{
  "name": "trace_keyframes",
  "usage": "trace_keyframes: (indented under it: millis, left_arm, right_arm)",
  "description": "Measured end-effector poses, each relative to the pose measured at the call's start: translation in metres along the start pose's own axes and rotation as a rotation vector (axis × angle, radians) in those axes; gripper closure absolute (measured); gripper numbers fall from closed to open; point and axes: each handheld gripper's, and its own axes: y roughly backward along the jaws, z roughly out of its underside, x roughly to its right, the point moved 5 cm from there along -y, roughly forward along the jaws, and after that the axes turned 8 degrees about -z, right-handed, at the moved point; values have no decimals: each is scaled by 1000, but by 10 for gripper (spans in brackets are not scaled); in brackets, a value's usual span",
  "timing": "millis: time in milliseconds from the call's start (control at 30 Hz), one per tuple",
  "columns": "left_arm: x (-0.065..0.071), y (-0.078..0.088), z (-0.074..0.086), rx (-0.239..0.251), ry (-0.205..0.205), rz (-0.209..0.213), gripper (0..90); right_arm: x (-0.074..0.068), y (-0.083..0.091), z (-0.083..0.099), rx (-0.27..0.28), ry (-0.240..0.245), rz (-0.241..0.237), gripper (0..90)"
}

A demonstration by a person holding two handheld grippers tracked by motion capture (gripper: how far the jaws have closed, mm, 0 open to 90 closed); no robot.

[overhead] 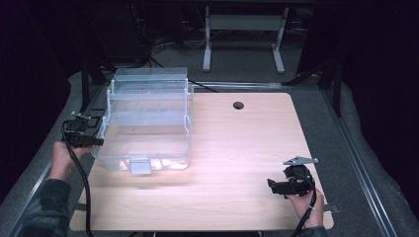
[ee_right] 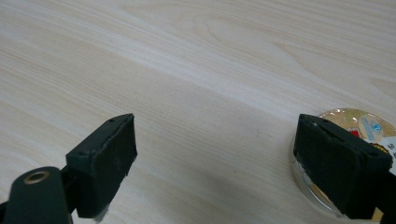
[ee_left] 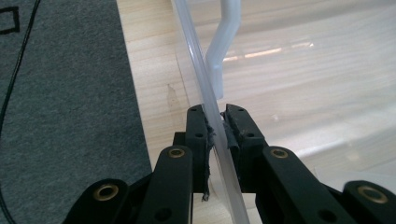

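Standing at the left-centre of the high view: one clear plastic storage box [overhead: 148, 118], tiered, with a white latch [overhead: 139, 166] on its near face and a white handle [ee_left: 223, 42] seen at the top centre of the left gripper view. The box rests on the light wooden table [overhead: 237, 148], and its left side reaches the table's left edge.

Left gripper [overhead: 89, 139]: at the middle left of the high view, held in the person's left hand [overhead: 62, 160], with a black cable trailing down toward the bottom edge. In the left gripper view its jaws are drawn in narrow and clamp the thin clear rim [ee_left: 205, 88] of the box; both pads [ee_left: 208, 135] press on the plastic, which runs diagonally from the top centre to the bottom centre of that frame. Grey carpet [ee_left: 60, 116] fills the left of that view, beyond the table's edge.

Right gripper [overhead: 276, 186]: at the lower right of the high view, held in the person's right hand [overhead: 311, 205], above the bare tabletop and well apart from the box. A grey three-cornered plate [overhead: 300, 160] sits on top of it. In the right gripper view its jaws stand wide apart, with nothing between them but wood grain.

One small round clear item [ee_right: 362, 140] with a gold printed label: at the lower right of the right gripper view, on the table, partly hidden behind the right-hand jaw. What it is cannot be told.

One round cable hole [overhead: 238, 105]: upper centre of the tabletop in the high view.
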Motion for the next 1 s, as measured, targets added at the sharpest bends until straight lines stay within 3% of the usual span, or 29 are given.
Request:
trace_keyframes:
  millis: [333, 467, 567, 767, 800, 1000]
  left_arm:
    - [22, -2, 1, 29, -31, 26, 783]
    - [29, -2, 0, 32, -53, 26, 778]
    - [41, -3, -2, 20, -90, 27, 772]
    - [56, -4, -5, 14, -104, 27, 770]
    - [59, -4, -5, 11, -115, 27, 766]
    - [77, -5, -8, -1, -149, 30, 758]
  right_arm:
    - [4, 0, 14, -15, -33, -11, 129]
    - [6, 5, 12, -12, -28, 13, 128]
    - [8, 8, 10, -8, -28, 15, 126]
    - [7, 6, 8, -15, -27, 21, 126]
    - [6, 6, 8, -39, -22, 8, 124]
    - [7, 4, 9, -38, -30, 15, 120]
